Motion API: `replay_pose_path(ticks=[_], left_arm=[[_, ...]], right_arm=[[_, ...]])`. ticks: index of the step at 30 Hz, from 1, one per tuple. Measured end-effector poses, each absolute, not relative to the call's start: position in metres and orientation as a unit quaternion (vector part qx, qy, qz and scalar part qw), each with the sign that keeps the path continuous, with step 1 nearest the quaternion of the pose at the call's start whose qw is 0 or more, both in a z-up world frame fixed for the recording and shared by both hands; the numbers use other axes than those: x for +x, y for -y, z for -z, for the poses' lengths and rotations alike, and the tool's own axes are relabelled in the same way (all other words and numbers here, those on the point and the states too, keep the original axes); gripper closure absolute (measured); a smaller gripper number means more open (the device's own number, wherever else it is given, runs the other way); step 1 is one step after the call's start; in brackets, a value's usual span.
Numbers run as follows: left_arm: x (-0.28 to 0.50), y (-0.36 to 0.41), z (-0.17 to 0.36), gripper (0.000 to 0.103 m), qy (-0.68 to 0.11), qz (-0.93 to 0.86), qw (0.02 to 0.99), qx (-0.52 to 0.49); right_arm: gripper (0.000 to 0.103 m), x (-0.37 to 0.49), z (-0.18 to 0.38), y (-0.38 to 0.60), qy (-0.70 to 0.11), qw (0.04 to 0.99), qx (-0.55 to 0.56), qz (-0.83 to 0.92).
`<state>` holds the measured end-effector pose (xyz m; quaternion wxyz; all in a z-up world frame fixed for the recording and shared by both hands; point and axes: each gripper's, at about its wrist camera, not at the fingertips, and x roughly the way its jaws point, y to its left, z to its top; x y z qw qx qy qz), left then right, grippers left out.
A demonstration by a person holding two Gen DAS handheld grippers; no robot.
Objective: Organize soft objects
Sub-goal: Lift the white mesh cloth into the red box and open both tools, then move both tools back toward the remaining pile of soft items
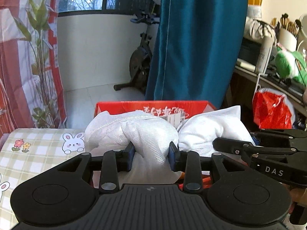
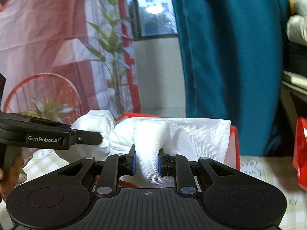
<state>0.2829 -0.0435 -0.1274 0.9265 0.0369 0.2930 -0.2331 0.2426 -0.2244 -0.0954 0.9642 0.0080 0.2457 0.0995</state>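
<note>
1. Your left gripper (image 1: 151, 154) has its jaws pressed on a bunched part of the white cloth (image 1: 138, 134); the fabric bulges up and forward between the two blue pads.
2. Your right gripper (image 2: 147, 160) has its jaws closed narrowly on another fold of the same white cloth (image 2: 172, 136), which spreads out wide ahead of the jaws.
3. In the left wrist view, the right gripper (image 1: 220, 143) enters from the right side, its tip against the cloth just to the right of your left jaws.
4. In the right wrist view, the left gripper (image 2: 99, 138) comes in from the left, its tip in the cloth beside your right jaws.
5. A red box (image 1: 153, 107) stands just behind the cloth, ahead of both jaws.
6. Below the jaws is the desk, covered by a checked cover with rabbit pictures (image 1: 38, 149).
7. Far ahead of the jaws hangs a blue curtain (image 1: 197, 38).
</note>
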Motion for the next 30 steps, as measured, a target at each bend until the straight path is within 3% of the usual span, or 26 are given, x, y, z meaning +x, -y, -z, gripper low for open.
replay_pose_path(ticks=[6, 9, 14, 30], left_arm=[[0.284, 0.043, 0.134, 0.045, -0.296, 0.224, 0.927, 0.047], [0.281, 0.039, 0.133, 0.036, -0.296, 0.217, 0.929, 0.047], [0.275, 0.032, 0.129, 0.035, -0.303, 0.206, 0.929, 0.046], [0.205, 0.010, 0.122, 0.034, -0.323, 0.224, 0.918, 0.044]], right_arm=[[0.079, 0.247, 0.119, 0.232, -0.271, 0.960, 0.024, -0.072], [0.066, 0.244, 0.125, 0.231, -0.276, 0.960, 0.004, -0.050], [0.054, 0.233, 0.124, 0.239, -0.271, 0.962, -0.001, -0.020], [0.054, 0.151, 0.109, 0.231, -0.233, 0.970, 0.032, -0.065]])
